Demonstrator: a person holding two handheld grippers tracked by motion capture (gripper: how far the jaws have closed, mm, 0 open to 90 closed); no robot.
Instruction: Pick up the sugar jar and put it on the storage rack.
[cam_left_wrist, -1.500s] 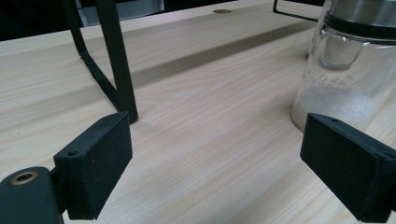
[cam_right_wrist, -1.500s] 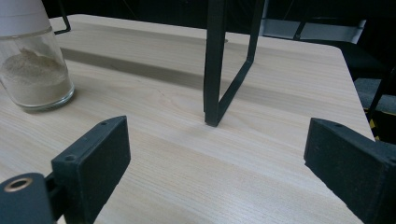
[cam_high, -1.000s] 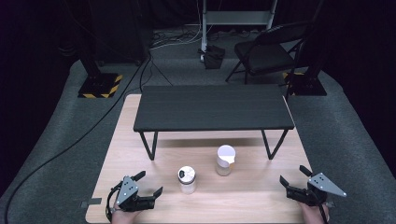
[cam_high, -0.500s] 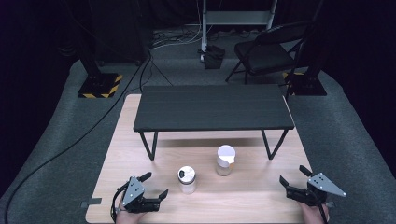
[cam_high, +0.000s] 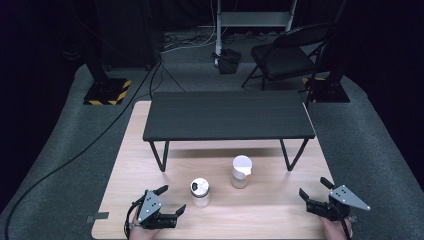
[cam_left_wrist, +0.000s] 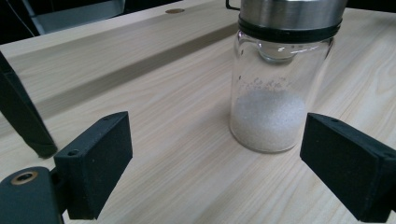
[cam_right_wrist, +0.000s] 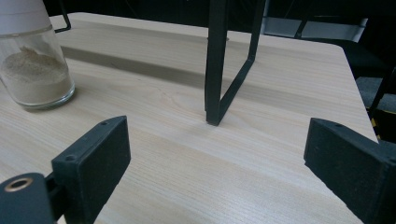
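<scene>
Approach is the step I judge to be in hand: my left gripper (cam_high: 170, 202) sits low at the near left of the tabletop (cam_high: 125, 165) with its jaws spread wide and nothing between them, aimed at the glass shaker (cam_high: 200, 192) just to its right. In the left gripper view that shaker (cam_left_wrist: 275, 88) stands upright just ahead of my open jaws, off toward the right one, with a metal cap, a clear body and a layer of white grains (salt, perhaps) at the bottom. Neither pad touches it.

My right gripper (cam_high: 316, 192) rests at the near right corner, well apart from both jars, its jaws equally wide and empty. In the right gripper view I see a second jar (cam_right_wrist: 35, 60) with a white lid and a pale tan powder, far off to the left, and a leg of the small black table (cam_right_wrist: 219, 60) that stands over the far half of the tabletop.

Next, I think, the left hand must slide on and a little rightward until the glass body lies squarely between the pads, then close below the cap. Glass is smooth and the shaker is narrow, so a lopsided contact could tip it.
</scene>
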